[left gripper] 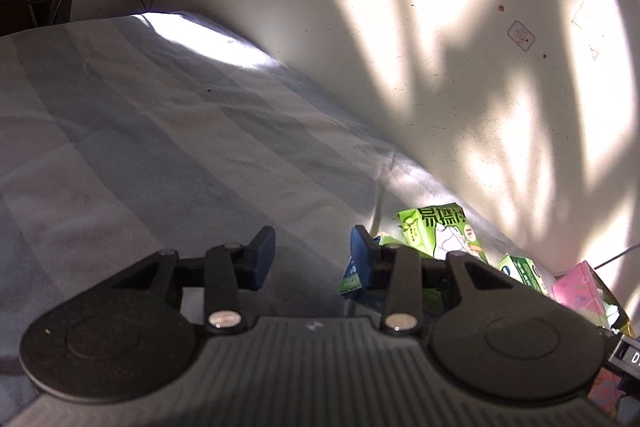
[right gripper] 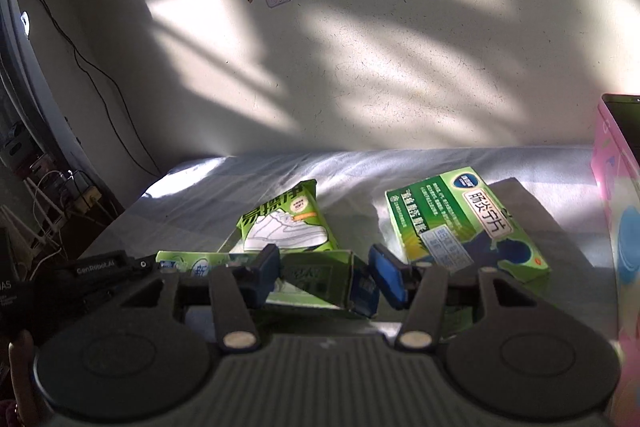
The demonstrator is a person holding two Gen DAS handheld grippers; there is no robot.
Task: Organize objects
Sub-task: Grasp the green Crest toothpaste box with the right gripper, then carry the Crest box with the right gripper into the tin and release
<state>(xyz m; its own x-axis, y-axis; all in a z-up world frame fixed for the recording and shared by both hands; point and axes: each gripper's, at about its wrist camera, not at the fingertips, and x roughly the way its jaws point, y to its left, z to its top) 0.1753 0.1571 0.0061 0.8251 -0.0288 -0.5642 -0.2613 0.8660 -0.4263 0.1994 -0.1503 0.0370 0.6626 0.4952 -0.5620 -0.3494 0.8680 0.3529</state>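
Observation:
My left gripper (left gripper: 313,254) is open and empty above the striped bedsheet (left gripper: 140,147). To its right lie a green shoe-wipe pack (left gripper: 440,231), a green medicine box (left gripper: 524,273) and a pink box (left gripper: 580,287). My right gripper (right gripper: 326,269) is open, its fingers on either side of a long green box (right gripper: 316,277) lying on the sheet, not closed on it. Behind it are the green shoe-wipe pack (right gripper: 290,223) and, to the right, the green medicine box (right gripper: 460,223). The pink box (right gripper: 620,211) stands at the far right edge.
A cream wall (right gripper: 360,47) with sun patches runs along the bed's far side. Cables and a power strip (right gripper: 86,201) sit off the bed's left end. The left gripper's body (right gripper: 96,269) shows at the left of the right wrist view.

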